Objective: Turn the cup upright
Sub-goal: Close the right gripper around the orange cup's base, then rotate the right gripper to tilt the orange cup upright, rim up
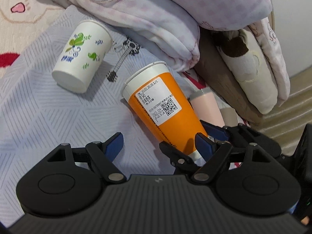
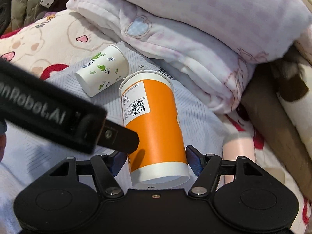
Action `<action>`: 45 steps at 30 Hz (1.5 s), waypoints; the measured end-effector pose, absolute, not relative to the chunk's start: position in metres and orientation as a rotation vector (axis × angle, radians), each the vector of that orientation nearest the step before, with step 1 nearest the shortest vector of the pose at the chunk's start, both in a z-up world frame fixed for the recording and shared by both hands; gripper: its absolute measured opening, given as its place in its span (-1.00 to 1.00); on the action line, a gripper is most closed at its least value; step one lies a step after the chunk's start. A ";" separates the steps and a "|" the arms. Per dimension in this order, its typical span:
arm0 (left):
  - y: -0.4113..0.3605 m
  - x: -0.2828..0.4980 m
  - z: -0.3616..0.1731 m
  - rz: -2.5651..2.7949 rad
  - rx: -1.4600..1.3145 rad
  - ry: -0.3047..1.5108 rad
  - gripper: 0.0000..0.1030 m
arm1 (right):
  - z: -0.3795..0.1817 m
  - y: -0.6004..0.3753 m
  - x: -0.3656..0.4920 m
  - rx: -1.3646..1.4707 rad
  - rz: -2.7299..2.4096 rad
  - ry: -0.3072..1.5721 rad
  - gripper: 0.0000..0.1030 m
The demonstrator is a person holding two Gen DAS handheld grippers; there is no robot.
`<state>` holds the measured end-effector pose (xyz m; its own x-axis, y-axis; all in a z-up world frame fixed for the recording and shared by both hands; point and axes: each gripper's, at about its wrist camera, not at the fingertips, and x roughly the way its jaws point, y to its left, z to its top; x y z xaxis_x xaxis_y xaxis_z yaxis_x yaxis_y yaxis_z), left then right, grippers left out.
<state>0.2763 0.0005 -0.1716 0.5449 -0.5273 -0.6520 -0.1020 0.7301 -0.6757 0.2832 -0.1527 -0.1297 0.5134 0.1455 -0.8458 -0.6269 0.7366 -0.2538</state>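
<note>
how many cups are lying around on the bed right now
3: an orange cup tipped between the right claw fingers, a white leaf-print cup beyond it, a pink cup right, partly hidden.

A pale bedsheet (image 1: 39, 101) with grey chevron lines and a printed guitar motif (image 1: 122, 58) covers the bed. A folded quilt (image 2: 195, 29) in white and faint pink checks is piled along its far edge, beside a cream blanket (image 2: 39, 37) with hearts. A wooden headboard (image 1: 224, 78) shows at the right.

Bright even light, soft shadows, fisheye-bent edges — near foreground blurred
</note>
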 end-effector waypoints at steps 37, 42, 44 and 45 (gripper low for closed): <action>-0.041 0.244 -0.198 -0.442 -0.660 1.158 0.29 | -0.123 -0.196 0.202 -0.069 0.378 1.237 0.40; -0.041 0.243 -0.197 -0.448 -0.660 1.150 0.28 | -0.123 -0.191 0.213 -0.197 0.440 1.189 0.49; -0.044 0.245 -0.195 -0.459 -0.638 1.141 0.27 | -0.126 -0.193 0.219 -0.198 0.481 1.205 0.41; -0.045 0.246 -0.193 -0.459 -0.625 1.132 0.27 | -0.127 -0.193 0.222 -0.199 0.508 1.213 0.37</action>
